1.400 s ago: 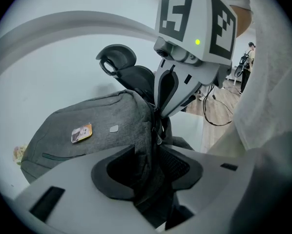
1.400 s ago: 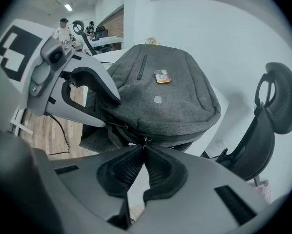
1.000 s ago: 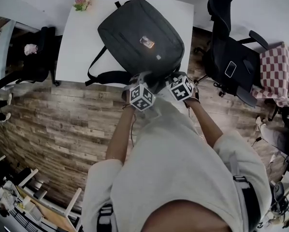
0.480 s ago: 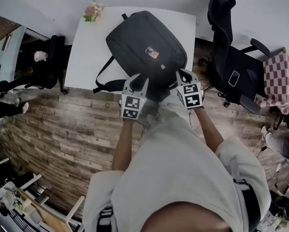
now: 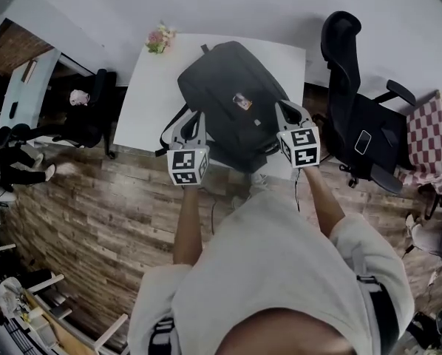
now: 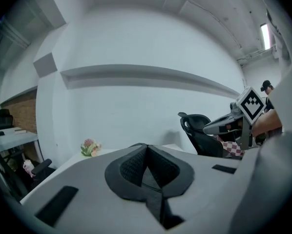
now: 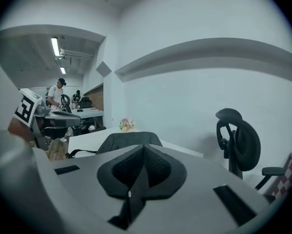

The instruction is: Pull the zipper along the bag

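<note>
The black backpack (image 5: 232,113) lies flat on the white counter (image 5: 148,98), probably so its zipper track stays reachable; the slider's position is unreadable. The left gripper (image 5: 194,118) and right gripper (image 5: 287,109) hover either side. Both jaws have just closed on nothing, so neither holds the pull.

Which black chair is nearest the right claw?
The high-backed chair right of the table, beside the right claw; the other chair sits off the table's left edge.
</note>
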Demonstrator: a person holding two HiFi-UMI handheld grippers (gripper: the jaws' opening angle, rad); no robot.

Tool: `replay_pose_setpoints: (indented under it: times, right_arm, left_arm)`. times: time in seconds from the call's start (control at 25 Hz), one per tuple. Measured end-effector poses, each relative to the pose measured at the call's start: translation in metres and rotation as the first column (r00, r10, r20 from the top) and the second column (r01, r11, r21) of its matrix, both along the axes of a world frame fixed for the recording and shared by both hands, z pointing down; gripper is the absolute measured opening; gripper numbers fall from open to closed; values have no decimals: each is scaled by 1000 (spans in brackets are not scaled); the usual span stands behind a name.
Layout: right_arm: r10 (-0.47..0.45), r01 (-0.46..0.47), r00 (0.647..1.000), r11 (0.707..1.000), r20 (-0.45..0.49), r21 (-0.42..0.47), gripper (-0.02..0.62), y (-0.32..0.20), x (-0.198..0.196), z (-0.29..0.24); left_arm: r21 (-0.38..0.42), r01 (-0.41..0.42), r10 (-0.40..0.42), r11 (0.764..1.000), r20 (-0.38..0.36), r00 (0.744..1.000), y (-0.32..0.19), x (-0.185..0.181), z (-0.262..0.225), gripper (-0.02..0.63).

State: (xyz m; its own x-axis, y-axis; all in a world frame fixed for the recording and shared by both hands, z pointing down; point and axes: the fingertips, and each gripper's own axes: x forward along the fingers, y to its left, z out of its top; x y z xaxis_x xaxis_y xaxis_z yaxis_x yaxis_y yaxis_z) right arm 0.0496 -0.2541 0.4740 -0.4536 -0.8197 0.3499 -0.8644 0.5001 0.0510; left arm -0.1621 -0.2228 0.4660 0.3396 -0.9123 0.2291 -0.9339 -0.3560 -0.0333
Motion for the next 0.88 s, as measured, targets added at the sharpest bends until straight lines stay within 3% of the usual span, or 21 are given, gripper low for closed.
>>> replay_pose_setpoints:
  times: [0.24,0.88]
  right_arm:
    - [-20,21,1000,998,-5,60,14,-3,-5,-24]
    - [-39,39,999,996,-3,78,14,-3,-12,-28]
  left_arm:
    - [24,36,-36,999,0,999,-1,-9,-13,26]
    - [23,25,-25,999,8,1000,-3,0,-9,26]
